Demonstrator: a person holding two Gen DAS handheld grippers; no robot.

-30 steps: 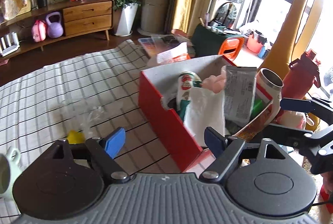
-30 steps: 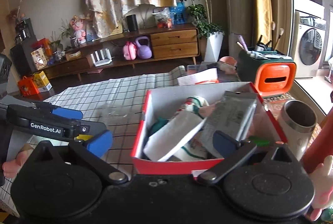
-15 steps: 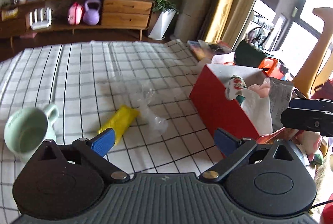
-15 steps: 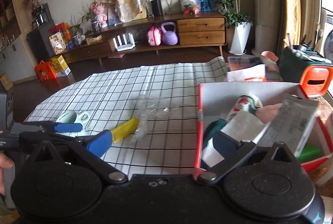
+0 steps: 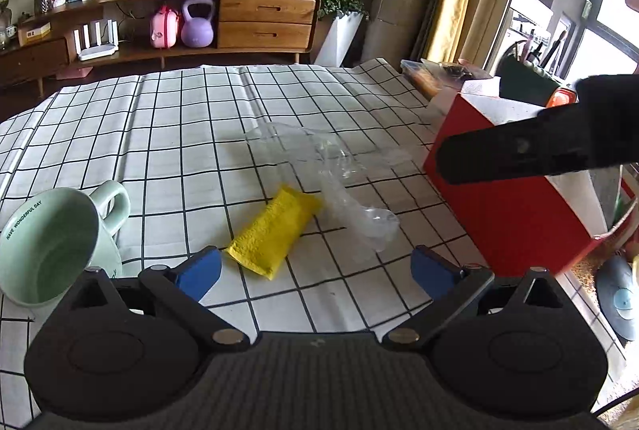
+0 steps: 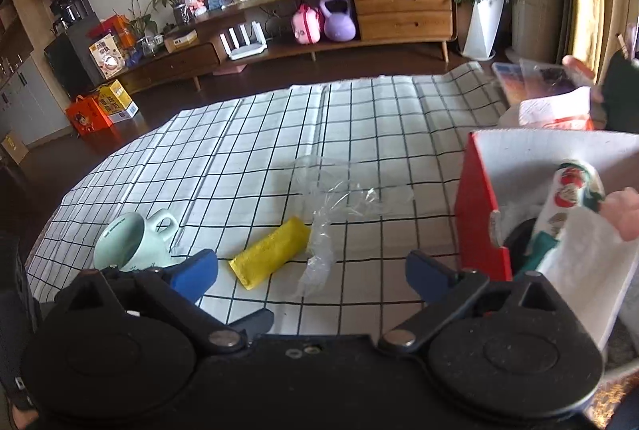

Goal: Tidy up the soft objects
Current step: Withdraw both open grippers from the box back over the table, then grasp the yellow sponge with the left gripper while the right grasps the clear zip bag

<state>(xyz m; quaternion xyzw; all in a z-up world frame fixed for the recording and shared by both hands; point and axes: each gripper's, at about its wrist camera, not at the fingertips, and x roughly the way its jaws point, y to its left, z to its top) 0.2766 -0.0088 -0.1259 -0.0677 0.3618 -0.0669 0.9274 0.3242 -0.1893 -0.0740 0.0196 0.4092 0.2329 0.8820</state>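
Observation:
A folded yellow cloth (image 5: 275, 230) lies on the checked tablecloth (image 5: 167, 134), also in the right wrist view (image 6: 271, 256). A crumpled clear plastic bag (image 5: 343, 182) lies just right of it (image 6: 327, 226). A red box (image 5: 515, 214) with white lining stands at the right, holding a printed can, white cloth and other items (image 6: 571, 214). My left gripper (image 5: 315, 270) is open and empty, just in front of the cloth. My right gripper (image 6: 311, 270) is open and empty, near the cloth and bag. The right gripper's finger (image 5: 539, 150) crosses the left wrist view.
A mint green mug (image 5: 56, 242) stands at the left of the cloth (image 6: 131, 246). A wooden sideboard (image 5: 239, 14) with a purple kettlebell stands beyond the table. Clutter and a potted plant lie past the box at the right.
Both grippers swung left, away from the red box toward the table's middle. The yellow cloth, plastic bag and mug have come into full view.

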